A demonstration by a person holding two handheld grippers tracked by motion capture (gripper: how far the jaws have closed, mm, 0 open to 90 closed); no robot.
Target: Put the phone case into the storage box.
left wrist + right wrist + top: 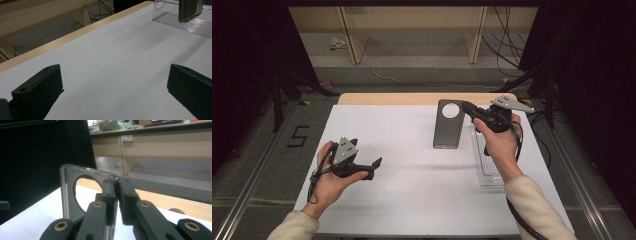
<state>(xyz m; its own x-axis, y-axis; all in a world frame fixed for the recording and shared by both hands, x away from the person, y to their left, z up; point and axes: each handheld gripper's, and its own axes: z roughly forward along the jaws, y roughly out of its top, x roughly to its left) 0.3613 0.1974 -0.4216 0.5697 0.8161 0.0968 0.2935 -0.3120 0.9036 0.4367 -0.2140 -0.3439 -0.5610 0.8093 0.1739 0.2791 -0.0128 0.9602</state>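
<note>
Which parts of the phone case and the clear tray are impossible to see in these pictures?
- Phone case: its lower part is hidden by the right gripper in the right gripper view; the top edge cuts it off in the left gripper view.
- Clear tray: partly covered by the right hand in the high view; cut off at the right edge in the left gripper view.

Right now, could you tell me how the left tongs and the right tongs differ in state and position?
The left tongs are open with nothing between their jaws, while the right tongs are shut on the edge of the phone case. The left tongs hover over bare white table near the person's side; the right tongs are farther out, beside the clear tray. Both are black, two-jawed and hand-held.
</note>
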